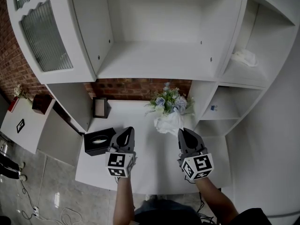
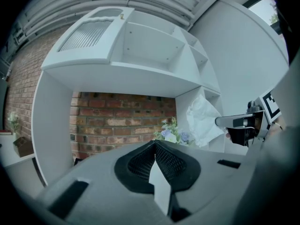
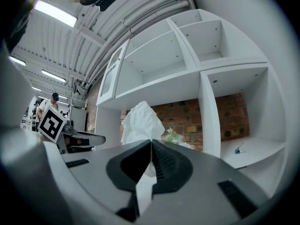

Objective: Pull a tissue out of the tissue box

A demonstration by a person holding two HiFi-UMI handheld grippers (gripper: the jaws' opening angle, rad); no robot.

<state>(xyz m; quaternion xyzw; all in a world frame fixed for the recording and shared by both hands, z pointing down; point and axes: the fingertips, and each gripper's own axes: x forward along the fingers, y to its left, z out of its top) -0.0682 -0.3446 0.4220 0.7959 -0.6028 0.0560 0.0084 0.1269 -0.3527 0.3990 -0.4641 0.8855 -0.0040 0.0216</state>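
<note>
The tissue is being pinched in the right gripper's closed jaws, well clear of the box at its 8 o'clock, the left gripper's jaws being pressed together empty; the pull seemingly done.

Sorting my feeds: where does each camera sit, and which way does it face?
Head view: on the head, steeply down at table, tissue box, flowers; left gripper, right gripper, forearms show.
Left gripper view: on the left gripper, facing the brick wall along shut jaws; right gripper at its right.
Right gripper view: on the right gripper, facing the shelves along jaws shut on the tissue; left gripper at its left.
Shared: every view shows tissue and flowers.
</note>
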